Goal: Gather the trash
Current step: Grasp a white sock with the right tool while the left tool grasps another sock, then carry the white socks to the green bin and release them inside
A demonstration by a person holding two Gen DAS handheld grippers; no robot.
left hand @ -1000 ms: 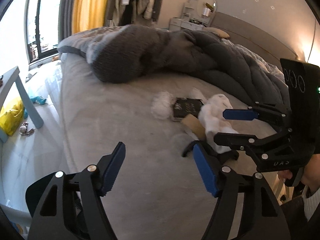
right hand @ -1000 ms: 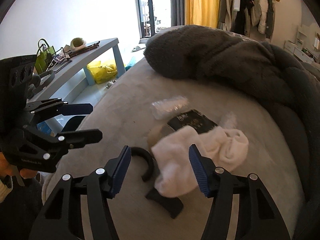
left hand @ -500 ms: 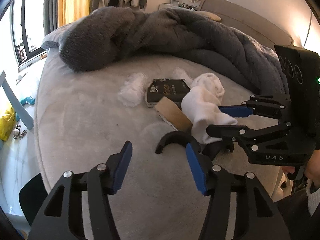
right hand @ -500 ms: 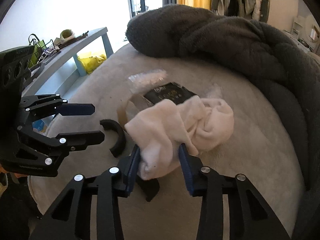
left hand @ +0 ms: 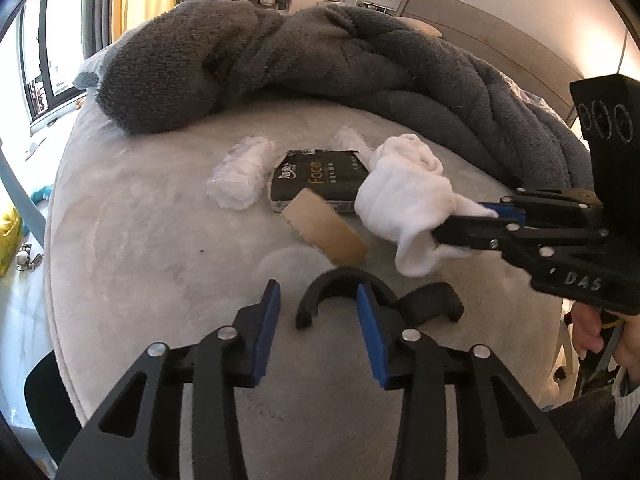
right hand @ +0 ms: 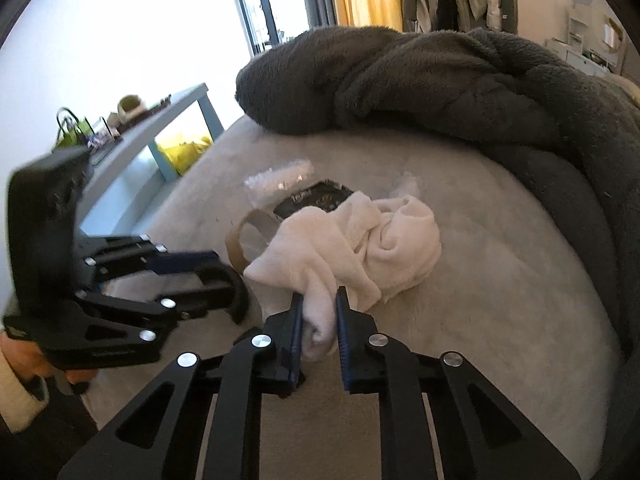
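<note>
Bare bed surface (left hand: 152, 264) lies open leftward, while the heaped grey blanket (left hand: 280, 60) walls off the far side.

A plain white, soft terry sock (left hand: 404, 196) lies on the pale grey bed (left hand: 140, 240). Beside it are a black tissue pack with gold lettering (left hand: 316, 178), a tan cardboard tape ring (left hand: 326, 232), crinkled clear-white plastic wrap (left hand: 240, 174) and a dark grey, fuzzy fleece blanket (left hand: 280, 52).
</note>
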